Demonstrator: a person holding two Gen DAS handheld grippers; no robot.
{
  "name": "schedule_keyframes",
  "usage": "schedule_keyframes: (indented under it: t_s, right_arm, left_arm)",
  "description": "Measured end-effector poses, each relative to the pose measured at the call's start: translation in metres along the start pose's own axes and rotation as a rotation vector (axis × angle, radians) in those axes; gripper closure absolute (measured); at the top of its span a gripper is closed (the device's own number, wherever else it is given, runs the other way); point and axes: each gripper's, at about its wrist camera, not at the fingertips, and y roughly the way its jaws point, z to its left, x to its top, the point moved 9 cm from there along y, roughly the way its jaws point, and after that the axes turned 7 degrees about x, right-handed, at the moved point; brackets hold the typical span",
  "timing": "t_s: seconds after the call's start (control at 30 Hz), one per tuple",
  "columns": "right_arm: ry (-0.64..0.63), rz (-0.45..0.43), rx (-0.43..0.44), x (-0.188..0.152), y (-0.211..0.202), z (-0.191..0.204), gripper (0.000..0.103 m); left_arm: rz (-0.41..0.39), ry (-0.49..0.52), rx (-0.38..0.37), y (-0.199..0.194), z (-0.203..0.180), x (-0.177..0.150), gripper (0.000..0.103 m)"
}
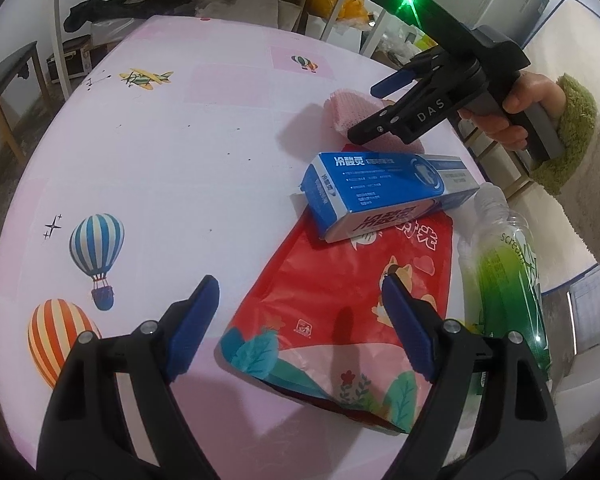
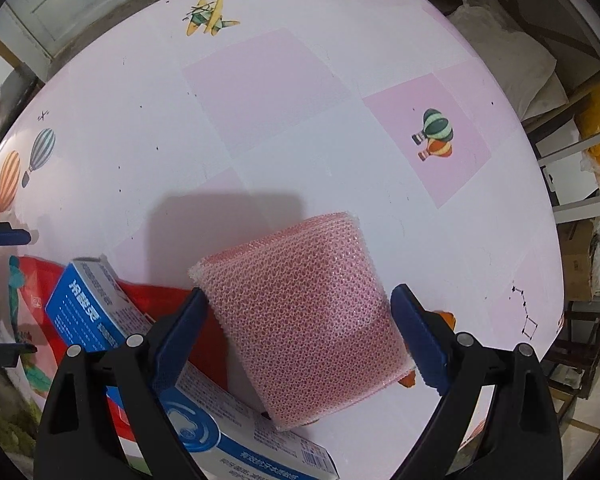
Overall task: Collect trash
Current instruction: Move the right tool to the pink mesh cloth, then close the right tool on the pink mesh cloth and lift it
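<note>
Your right gripper [image 2: 298,324] points straight down over the pink foam mesh roll [image 2: 304,320], jaws spread wide; the roll sits between the pads [image 2: 418,336], apparently ungripped. The left pad's tip looks to be at the roll's edge. The roll lies on the pink tablecloth [image 2: 268,92], just beside the blue toothpaste box [image 2: 96,304].

Your left gripper [image 1: 300,320] hovers with jaws apart and nothing between them, above the red snack pouch [image 1: 332,304]. In the left wrist view the box lies across the pouch's far end, and the green bottle [image 1: 508,276] lies just beside the pouch.

Risks, as judged:
- The mesh is soft; closing may squash it so it slips out rather than lifts.
- The left jaw stands close to the box; descending could nudge the box or pinch it together with the roll.
- Off-centre closure could tip or roll the foam away.
</note>
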Motion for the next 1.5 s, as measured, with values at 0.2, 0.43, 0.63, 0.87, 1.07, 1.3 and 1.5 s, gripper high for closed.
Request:
schedule_keyframes:
  t_s: [0.2, 0.43, 0.63, 0.87, 1.07, 1.3, 1.5]
  right_arm:
    - [-0.002, -0.026, -0.006, 0.022, -0.004, 0.003, 0.017]
    - [-0.026, -0.07, 0.002, 0.045, -0.016, 0.017, 0.017]
    - [-0.055, -0.134, 0.05, 0.079, -0.024, 0.044, 0.017]
    - [-0.055, -0.228, 0.12, 0.095, -0.049, 0.075, 0.017]
    - [0.119, -0.301, 0.146, 0.073, -0.08, 0.041, 0.017]
    - [0.468, -0.307, 0.109, 0.025, -0.088, -0.036, 0.017]
    - [0.661, -0.248, 0.123, 0.001, -0.062, -0.062, 0.017]
  left_arm:
    - [-0.004, -0.007, 0.001, 0.0, 0.003, 0.0, 0.024]
    - [-0.007, -0.016, -0.005, 0.0, 0.006, -0.001, 0.024]
    - [-0.008, -0.021, 0.0, -0.001, 0.008, -0.003, 0.024]
    - [-0.02, -0.03, 0.01, -0.008, 0.016, -0.005, 0.024]
    - [-0.043, -0.046, 0.005, -0.015, 0.021, -0.004, 0.024]
    - [-0.073, -0.055, 0.002, -0.027, 0.023, -0.006, 0.024]
    - [-0.092, -0.07, 0.023, -0.038, 0.032, -0.011, 0.024]
